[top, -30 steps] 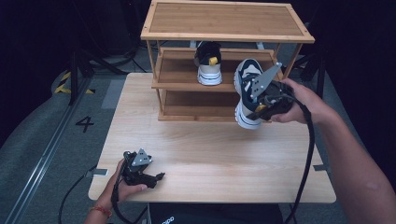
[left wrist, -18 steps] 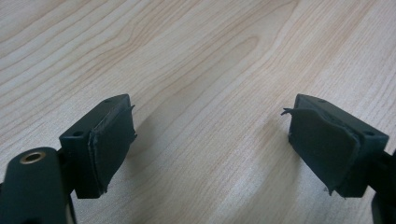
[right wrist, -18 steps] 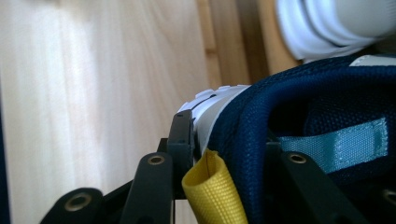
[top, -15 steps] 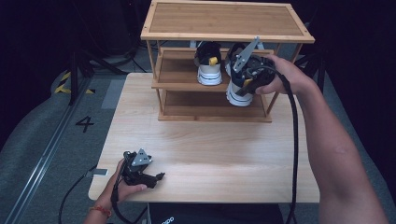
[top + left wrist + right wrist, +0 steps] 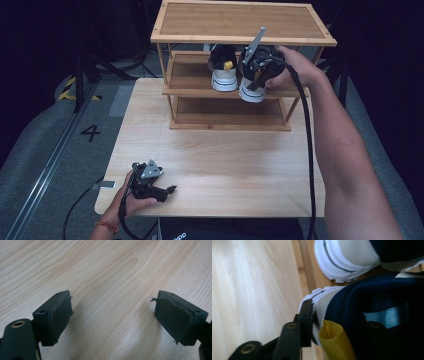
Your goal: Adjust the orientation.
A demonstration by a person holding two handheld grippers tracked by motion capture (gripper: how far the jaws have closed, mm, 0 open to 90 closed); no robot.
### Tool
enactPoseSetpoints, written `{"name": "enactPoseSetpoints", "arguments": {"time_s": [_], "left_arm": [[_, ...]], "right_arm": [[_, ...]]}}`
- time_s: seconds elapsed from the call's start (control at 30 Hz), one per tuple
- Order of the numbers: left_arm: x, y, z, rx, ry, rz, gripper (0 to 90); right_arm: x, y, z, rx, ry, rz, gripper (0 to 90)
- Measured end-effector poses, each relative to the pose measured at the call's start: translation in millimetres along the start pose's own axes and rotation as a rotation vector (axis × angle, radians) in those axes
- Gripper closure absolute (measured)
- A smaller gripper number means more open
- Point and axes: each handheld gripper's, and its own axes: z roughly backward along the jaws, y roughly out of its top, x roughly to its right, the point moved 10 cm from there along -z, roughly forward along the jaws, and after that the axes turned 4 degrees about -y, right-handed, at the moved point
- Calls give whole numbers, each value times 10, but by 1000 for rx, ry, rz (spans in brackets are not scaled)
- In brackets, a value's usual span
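Observation:
A navy shoe with a white sole [image 5: 250,92] sits heel-out at the front edge of the rack's middle shelf [image 5: 190,82], right beside a matching shoe [image 5: 224,75]. My right gripper [image 5: 253,80] grips its heel. In the right gripper view the heel and its yellow pull tab [image 5: 334,340] lie between the jaws of the right gripper [image 5: 339,322], and the left pad still touches the white heel. Those jaws have just been opening a little. My left gripper [image 5: 167,191] rests on the table near its front left corner, open with bare wood between the jaws of the left gripper [image 5: 112,320].
The wooden three-level rack [image 5: 240,40] stands at the back of the light wooden table [image 5: 225,160]. Its bottom shelf [image 5: 230,112] holds nothing. The right gripper's cable [image 5: 307,150] trails down along the forearm. Dark floor with a painted 4 [image 5: 91,132] lies to the left.
My right gripper has carried the shoe up and to the left, from in front of the rack's right side onto the middle shelf beside the other shoe. The left gripper has not moved.

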Motion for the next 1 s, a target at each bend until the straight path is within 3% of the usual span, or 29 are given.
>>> {"name": "enactPoseSetpoints", "arguments": {"time_s": [0.1,0.17,0.3,0.33,0.4,0.43,0.5,0.53,0.63,0.8,1.0], "left_arm": [[1,0,0,0,-1,1,151],[4,1,-3,2,-2,4,151],[2,-3,-1,-2,-3,0,151],[7,-4,-3,-2,-5,4,151],[5,-3,-2,-2,-3,2,151],[5,-3,-2,-2,-4,3,151],[5,-3,-2,-2,-3,2,151],[5,-3,-2,-2,-3,2,151],[5,-3,-2,-2,-3,2,151],[5,-6,1,-7,-2,2,150],[4,-1,-4,-3,1,4,149]], "right_arm": [[8,16,-5,-1,-2,-7,601],[43,19,-15,15,-33,3,561],[77,28,-5,75,-118,-25,458],[100,42,-6,103,-149,-43,407],[128,53,5,153,-187,-65,407],[138,66,26,187,-204,-80,363],[160,91,113,257,-251,-129,377],[160,91,113,257,-251,-129,377],[145,90,221,346,-288,-180,353],[79,-43,349,427,-369,-282,290],[-90,-206,361,456,-391,-375,268]]}}
